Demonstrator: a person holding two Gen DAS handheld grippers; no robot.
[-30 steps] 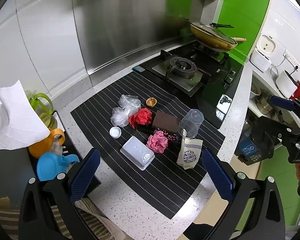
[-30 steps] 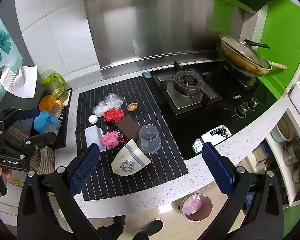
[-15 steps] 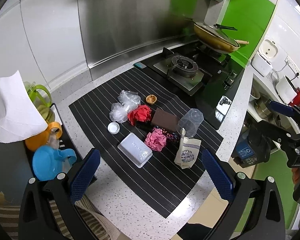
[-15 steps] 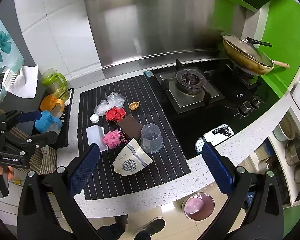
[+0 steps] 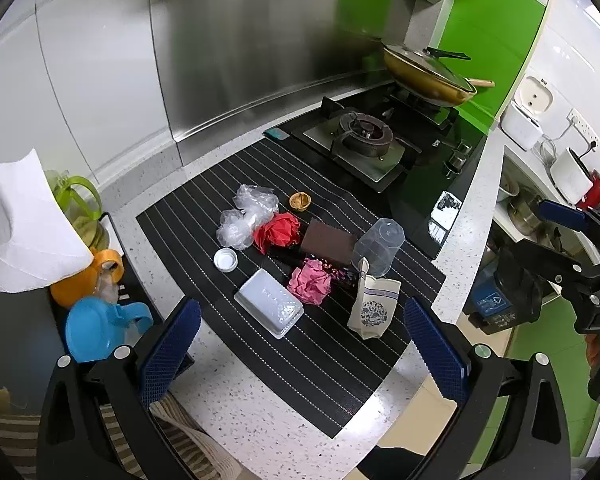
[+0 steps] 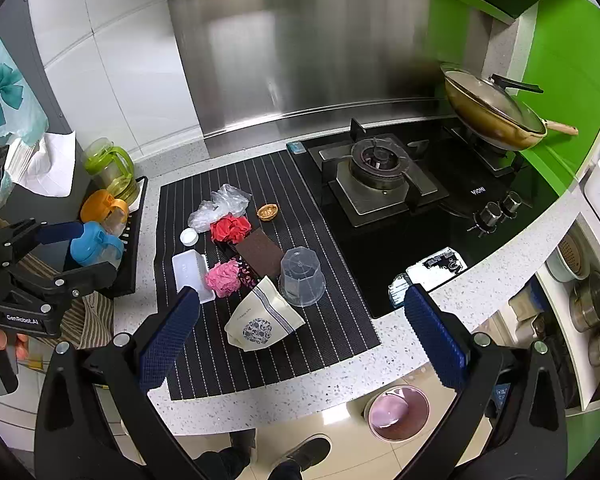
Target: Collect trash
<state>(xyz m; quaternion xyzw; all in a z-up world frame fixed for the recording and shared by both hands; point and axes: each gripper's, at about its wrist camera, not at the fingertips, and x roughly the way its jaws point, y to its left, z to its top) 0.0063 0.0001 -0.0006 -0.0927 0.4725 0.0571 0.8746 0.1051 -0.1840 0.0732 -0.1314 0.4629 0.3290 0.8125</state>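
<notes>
The hob is showing the brand "VIOMI" in white letters on its black glass near the control knobs. The left gripper, seen from the right wrist view, is carrying the marking "GenRobot.AI" on its black body, while the right gripper, seen from the left wrist view, is displaying only the partial letters "DAS" at the frame edge. The blue bin below the counter is bearing a white recycling symbol, and its caption is appearing too small to read.
</notes>
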